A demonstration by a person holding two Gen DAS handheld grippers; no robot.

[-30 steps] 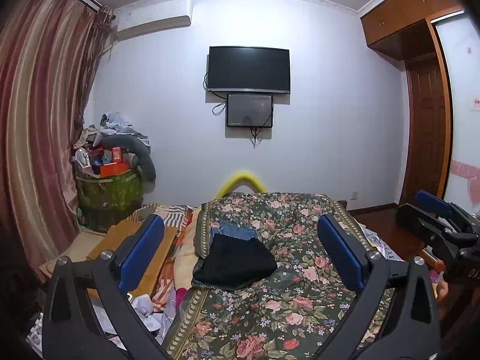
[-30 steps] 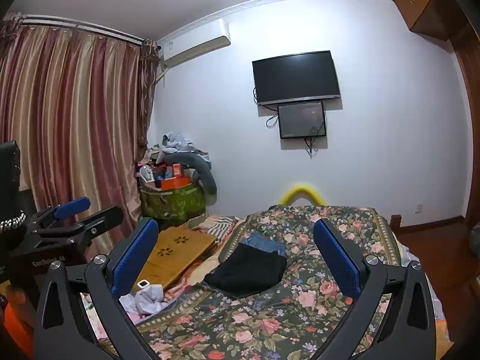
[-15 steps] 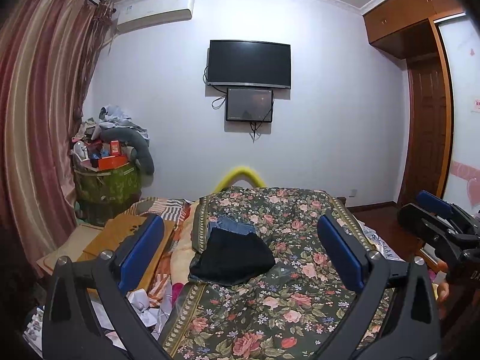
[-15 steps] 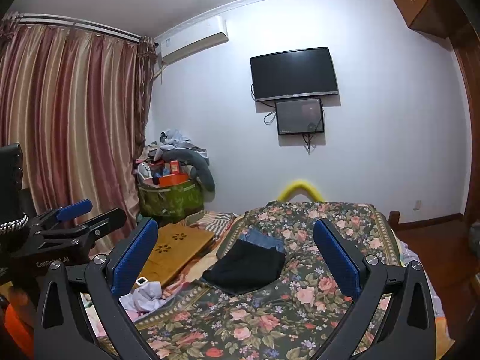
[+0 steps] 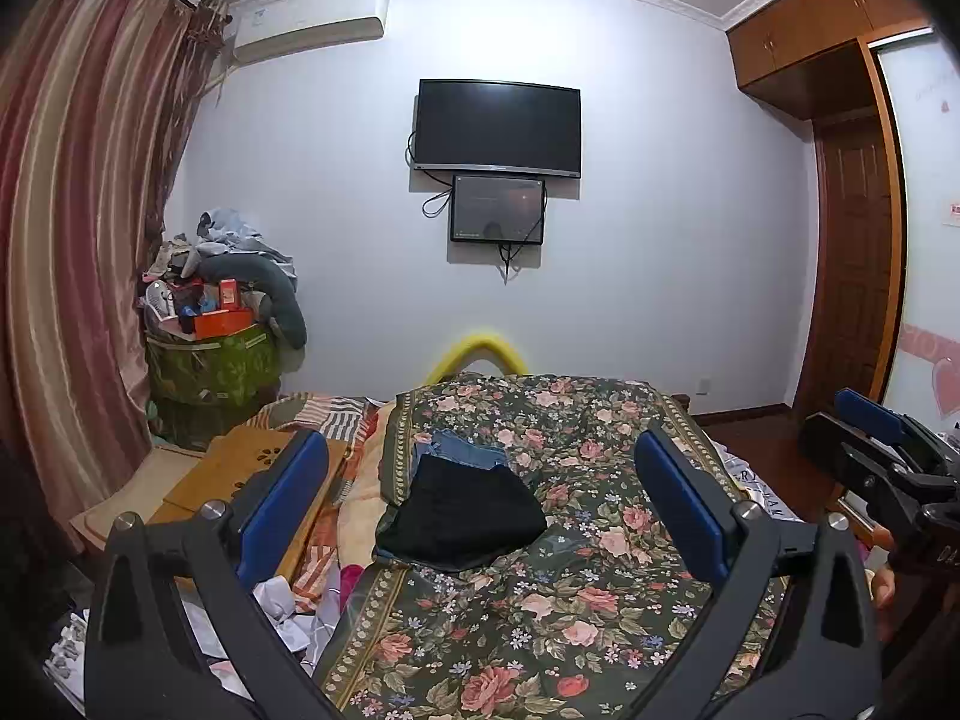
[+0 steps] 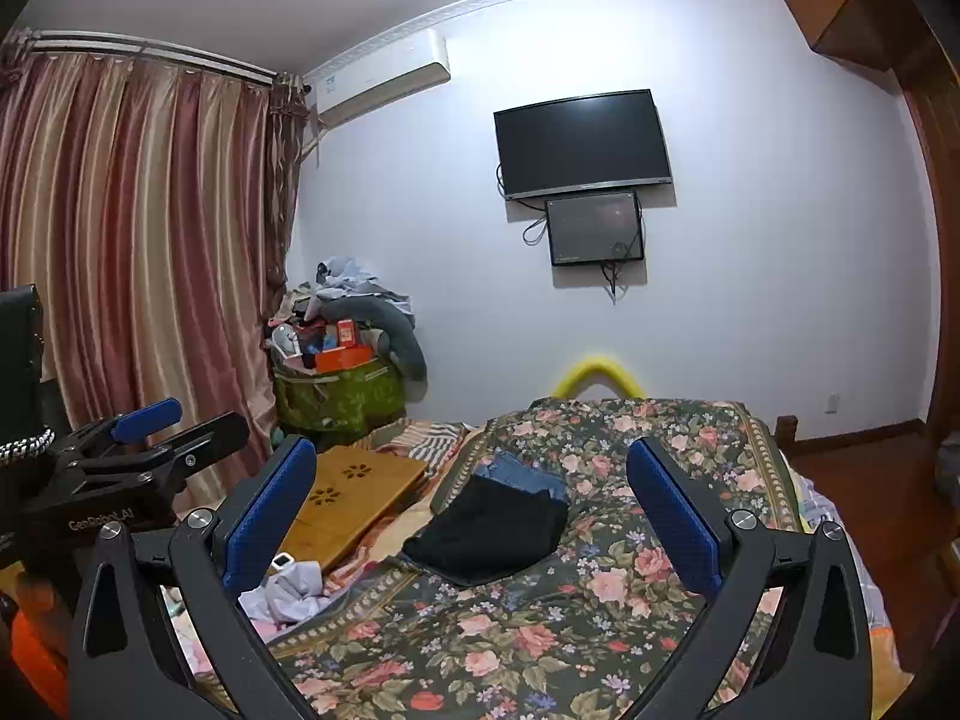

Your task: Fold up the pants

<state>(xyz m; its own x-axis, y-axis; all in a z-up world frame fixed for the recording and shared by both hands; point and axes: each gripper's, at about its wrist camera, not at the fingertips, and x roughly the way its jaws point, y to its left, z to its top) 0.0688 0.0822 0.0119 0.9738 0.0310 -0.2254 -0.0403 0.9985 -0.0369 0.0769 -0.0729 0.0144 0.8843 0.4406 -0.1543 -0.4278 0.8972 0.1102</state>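
Note:
A folded black pair of pants (image 5: 462,516) (image 6: 492,531) lies on the floral bedspread (image 5: 600,540) (image 6: 630,588), overlapping folded blue jeans (image 5: 462,453) (image 6: 522,474) just behind it. My left gripper (image 5: 480,447) is open and empty, held above the near end of the bed, well short of the pants. My right gripper (image 6: 470,450) is likewise open with nothing between its blue pads. Each gripper also shows in the other's view: the right gripper (image 5: 870,438) at the right edge, the left gripper (image 6: 144,438) at the left edge.
A wooden lap desk (image 5: 252,468) (image 6: 354,492) and crumpled white cloth (image 6: 288,591) lie left of the bedspread. A green basket piled with clutter (image 5: 210,354) stands by the curtain (image 5: 72,240). A TV (image 5: 498,123) hangs on the far wall. A wooden door (image 5: 852,264) is on the right.
Both views have shifted only slightly, the room sliding up a little in frame. The pants and jeans lie where they were. Both grippers stay open.

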